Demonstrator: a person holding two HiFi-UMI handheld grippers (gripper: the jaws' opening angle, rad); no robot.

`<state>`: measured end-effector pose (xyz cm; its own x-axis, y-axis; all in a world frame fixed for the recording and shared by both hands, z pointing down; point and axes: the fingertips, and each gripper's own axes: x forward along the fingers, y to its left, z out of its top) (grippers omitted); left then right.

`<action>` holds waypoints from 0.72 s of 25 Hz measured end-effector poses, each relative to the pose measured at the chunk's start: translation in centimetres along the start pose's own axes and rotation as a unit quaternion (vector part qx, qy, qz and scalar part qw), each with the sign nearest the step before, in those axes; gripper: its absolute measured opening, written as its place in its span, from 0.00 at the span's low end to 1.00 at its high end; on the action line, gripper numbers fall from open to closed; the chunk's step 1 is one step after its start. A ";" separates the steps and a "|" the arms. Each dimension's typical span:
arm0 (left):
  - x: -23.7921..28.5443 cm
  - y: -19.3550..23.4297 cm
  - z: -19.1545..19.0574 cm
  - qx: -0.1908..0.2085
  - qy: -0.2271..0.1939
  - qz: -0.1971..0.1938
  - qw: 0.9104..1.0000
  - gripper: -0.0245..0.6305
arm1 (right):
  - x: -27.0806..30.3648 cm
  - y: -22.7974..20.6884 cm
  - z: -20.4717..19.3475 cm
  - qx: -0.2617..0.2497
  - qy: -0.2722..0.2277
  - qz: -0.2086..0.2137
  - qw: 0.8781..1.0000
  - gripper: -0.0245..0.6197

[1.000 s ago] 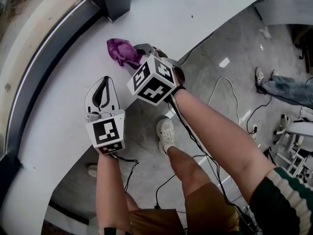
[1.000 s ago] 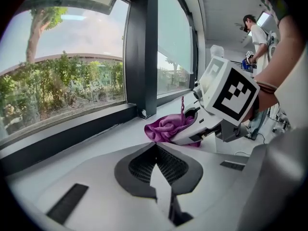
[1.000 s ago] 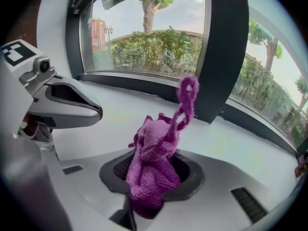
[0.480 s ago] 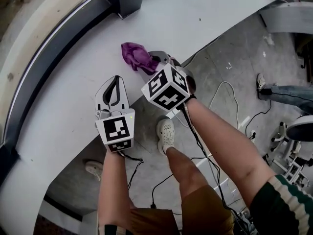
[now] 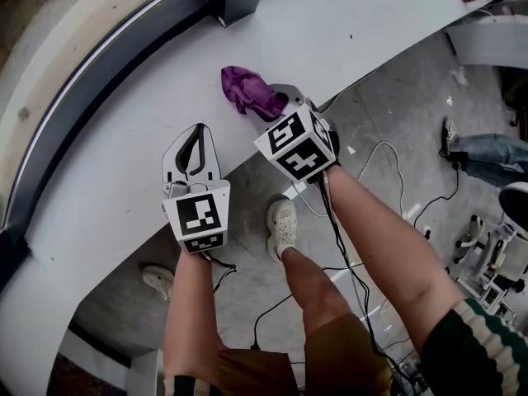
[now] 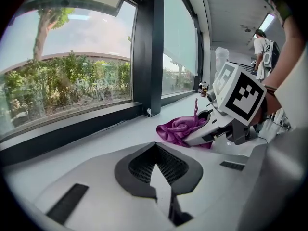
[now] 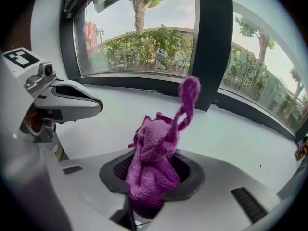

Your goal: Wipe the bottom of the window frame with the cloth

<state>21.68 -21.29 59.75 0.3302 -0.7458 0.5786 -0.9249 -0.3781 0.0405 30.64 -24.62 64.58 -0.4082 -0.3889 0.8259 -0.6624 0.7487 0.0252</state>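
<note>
Beside the window, not much has changed over the last second. The right gripper (image 5: 280, 101) still pinches the crumpled purple woven cloth (image 7: 154, 162), and the cloth sits about as far from the dark upright post (image 6: 151, 57) as it did before. Most of the shift I see is the person's head turning, not the cloth travelling. To my eye that means the wiping of the frame itself has not begun; the cloth is held ready but hasn't reached the rail.

The cloth is bunched between the right gripper's jaws and spills out ahead of the tips, with one twisted end sticking up. Its loose part appears to rest on the white sill (image 6: 120, 134) just in front of that gripper. The dark bottom rail of the window frame (image 6: 72, 129) lies farther on, beyond the tips and well apart from the cloth, with bare sill between.

The left gripper (image 5: 195, 134) hovers just to the left of the right one, jaws pressed together at the tips on nothing, the cloth off to its right front.
</note>
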 end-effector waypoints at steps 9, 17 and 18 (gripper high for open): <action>-1.4 1.2 0.3 -0.035 -0.020 -0.007 0.999 0.05 | 0.2 1.0 0.7 -0.018 0.007 -0.012 1.000 0.23; -4.3 4.2 -1.3 -0.026 -0.016 0.001 1.000 0.05 | 0.9 4.4 1.8 -0.002 0.013 -0.008 1.000 0.23; -4.8 4.7 -1.4 -0.025 -0.015 0.002 1.000 0.05 | 1.0 4.9 2.0 -0.001 0.014 -0.008 1.000 0.23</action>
<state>15.50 -18.68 58.33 0.3319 -0.7632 0.5544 -0.9339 -0.3486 0.0792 25.77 -22.42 64.40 -0.3799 -0.3852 0.8410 -0.6679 0.7433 0.0388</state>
